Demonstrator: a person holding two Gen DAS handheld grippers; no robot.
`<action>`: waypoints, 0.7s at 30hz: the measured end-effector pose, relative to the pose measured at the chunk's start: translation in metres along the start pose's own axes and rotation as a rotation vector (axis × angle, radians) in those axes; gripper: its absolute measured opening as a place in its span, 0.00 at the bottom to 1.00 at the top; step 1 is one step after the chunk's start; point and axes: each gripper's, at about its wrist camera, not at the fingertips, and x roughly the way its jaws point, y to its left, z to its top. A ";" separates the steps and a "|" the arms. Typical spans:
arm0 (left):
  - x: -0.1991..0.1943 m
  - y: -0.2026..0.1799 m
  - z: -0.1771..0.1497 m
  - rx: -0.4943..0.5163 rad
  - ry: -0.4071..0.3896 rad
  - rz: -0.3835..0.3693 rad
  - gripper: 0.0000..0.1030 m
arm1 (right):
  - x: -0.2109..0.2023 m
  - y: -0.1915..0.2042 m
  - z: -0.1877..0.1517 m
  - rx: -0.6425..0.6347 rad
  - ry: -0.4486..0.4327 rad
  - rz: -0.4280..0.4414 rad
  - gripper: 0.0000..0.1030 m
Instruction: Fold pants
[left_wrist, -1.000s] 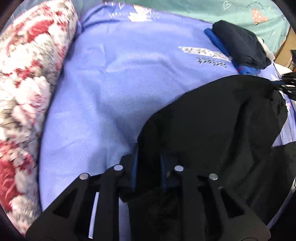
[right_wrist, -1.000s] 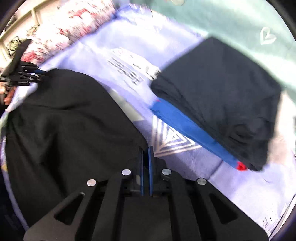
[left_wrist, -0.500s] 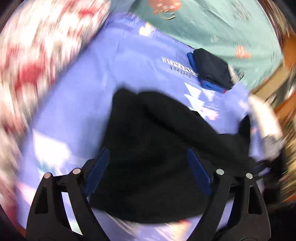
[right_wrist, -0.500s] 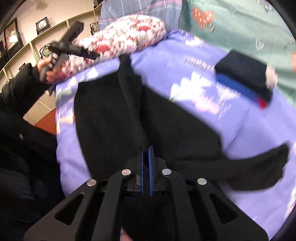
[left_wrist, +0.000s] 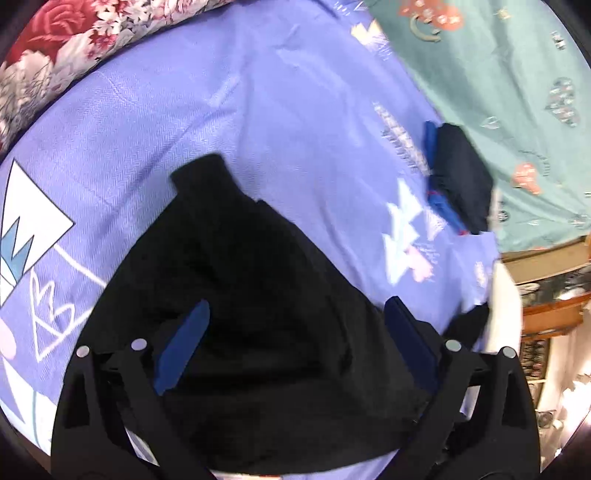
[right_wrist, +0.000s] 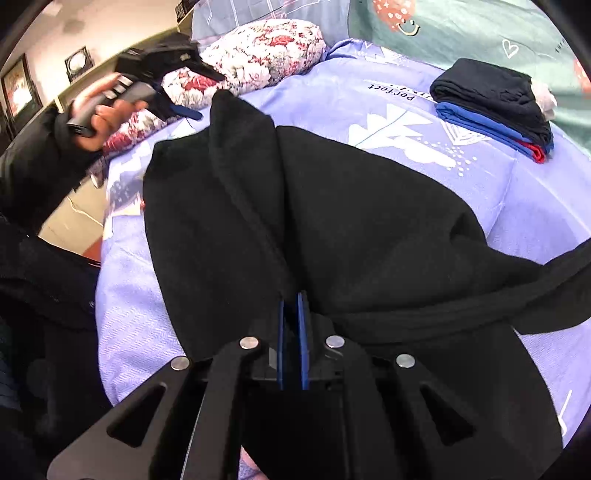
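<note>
The right tongs (right_wrist: 291, 306) have their blue pads pressed nearly together on a bunched fold of the black pants (right_wrist: 314, 221), which run from the grip up toward 11 o'clock, with a dark band of the same cloth trailing off toward 3 o'clock. The left tongs (left_wrist: 295, 321) stand wide apart with nothing between the pads, poised above the pants (left_wrist: 236, 302); from the right wrist view the person's left hand (right_wrist: 99, 110) holds them up at 10 o'clock, clear of the cloth. The pants lie spread across a lilac bedspread (right_wrist: 406, 122) printed with white shapes. At 1 o'clock from the right tongs, well apart from the pants, sits a folded stack of clothes (right_wrist: 495, 107), dark on top with blue and red beneath. A floral pillow (right_wrist: 266, 51) lies at 12 o'clock along the far edge of the bed, and a teal sheet (left_wrist: 498, 92) lies beyond the bedspread
</note>
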 end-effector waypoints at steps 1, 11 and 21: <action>0.004 0.000 0.002 -0.003 0.007 0.010 0.94 | -0.001 -0.001 0.000 0.004 -0.003 0.009 0.07; -0.009 0.006 0.001 0.051 -0.038 0.019 0.12 | -0.027 -0.005 0.008 0.030 -0.115 0.041 0.06; -0.074 0.036 -0.062 0.116 -0.130 -0.070 0.11 | -0.070 0.016 -0.009 0.010 -0.127 0.160 0.07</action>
